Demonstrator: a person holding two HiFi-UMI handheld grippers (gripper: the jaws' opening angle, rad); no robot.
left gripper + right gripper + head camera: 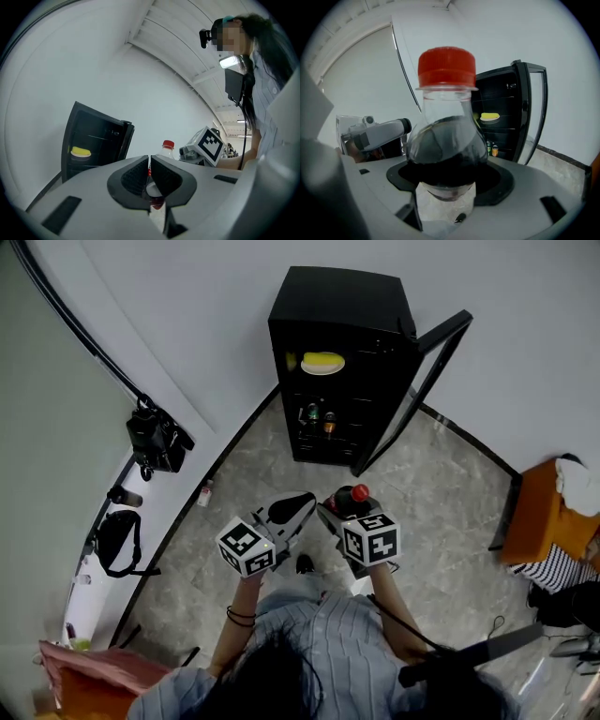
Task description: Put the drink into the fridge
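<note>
Carrying: right tool (337,513) clamps the red-capped clear plastic bottle of dark drink (446,154); left tool (300,507) closed, empty; next, approach the open black fridge (342,362)

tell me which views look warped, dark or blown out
Head view: the wide lens bows the wall lines, and the fridge interior reads dark. Left gripper view: fisheye with black corners, and a bright light blows out. Right gripper view: same fisheye, and the bottle sits so close it bulges and fills the middle.

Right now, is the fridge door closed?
No, the fridge door hangs wide open, and the shelves inside the fridge show.
</note>
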